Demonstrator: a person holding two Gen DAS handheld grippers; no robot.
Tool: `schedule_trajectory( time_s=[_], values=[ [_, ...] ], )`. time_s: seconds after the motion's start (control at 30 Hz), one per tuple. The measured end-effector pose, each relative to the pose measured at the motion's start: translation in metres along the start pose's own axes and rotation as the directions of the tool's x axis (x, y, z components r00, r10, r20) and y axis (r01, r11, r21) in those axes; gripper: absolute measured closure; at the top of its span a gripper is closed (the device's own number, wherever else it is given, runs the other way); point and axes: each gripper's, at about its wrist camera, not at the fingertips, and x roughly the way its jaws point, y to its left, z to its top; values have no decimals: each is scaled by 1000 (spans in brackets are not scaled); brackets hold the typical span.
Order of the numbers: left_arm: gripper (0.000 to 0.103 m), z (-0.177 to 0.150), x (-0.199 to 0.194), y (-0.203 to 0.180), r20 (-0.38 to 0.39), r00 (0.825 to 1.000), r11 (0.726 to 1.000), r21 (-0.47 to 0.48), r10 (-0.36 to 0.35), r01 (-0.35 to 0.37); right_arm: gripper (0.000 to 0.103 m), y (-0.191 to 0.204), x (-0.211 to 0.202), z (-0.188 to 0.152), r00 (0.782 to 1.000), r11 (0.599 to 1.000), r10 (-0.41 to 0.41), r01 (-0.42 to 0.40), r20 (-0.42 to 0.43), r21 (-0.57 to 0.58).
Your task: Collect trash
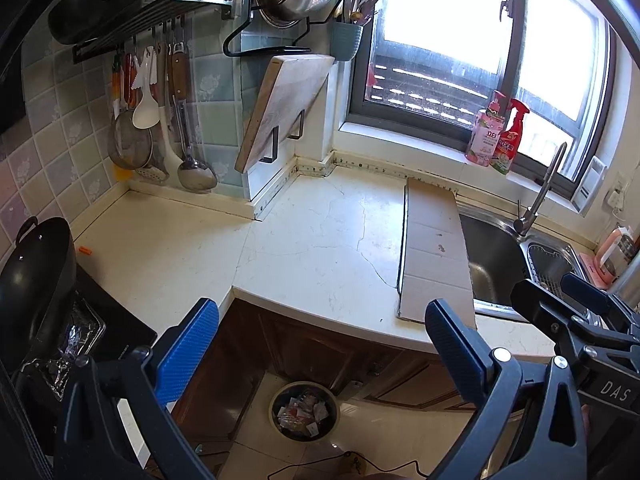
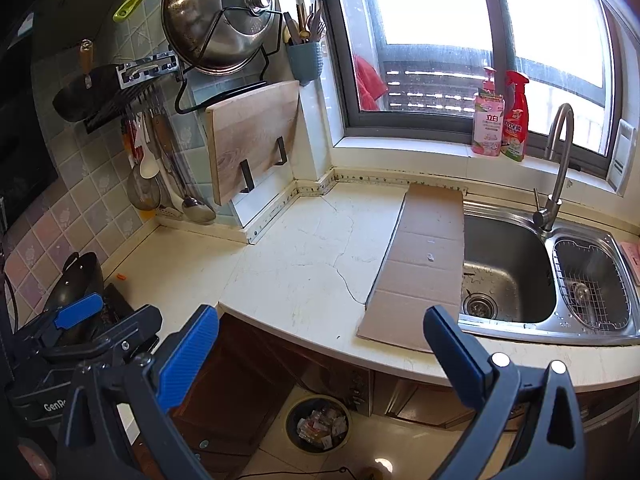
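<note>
Left gripper: hung above the worktop's front edge, jaws spread wide, nothing between them; it also showed at the left edge of the right wrist view.
Right gripper: beside the left one, over the same edge, jaws spread wide and empty; its dark frame showed at the right of the left wrist view.
Trash bin: a round bin on the tiled floor, below the worktop's curved edge and in front of the brown cabinets, holding crumpled wrappers and paper scraps.
Worktop: pale, cracked stone, mostly bare.
Orange scrap: a small piece lay on the worktop near the black wok, well apart from both grippers.
Cardboard sheet: lay flat on the worktop, its right side overlapping the left rim of the sink.
Sink: stainless steel, with a wire basket in the smaller right basin.
Tap: stood behind the sink, between the two basins.
Black wok: sat at the far left on the hob.
Cutting board: wooden, held tilted in wall brackets.
Window sill: carried a pink bottle and a red spray bottle, just beside each other.
</note>
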Motion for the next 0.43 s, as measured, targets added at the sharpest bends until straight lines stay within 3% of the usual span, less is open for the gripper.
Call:
schedule_trajectory(
  time_s=[0.43],
  values=[
    [1, 15, 13, -14, 7, 999, 999, -23, 40, -40, 0, -17, 17, 19, 998, 998, 58, -58, 5, -19]
  ],
)
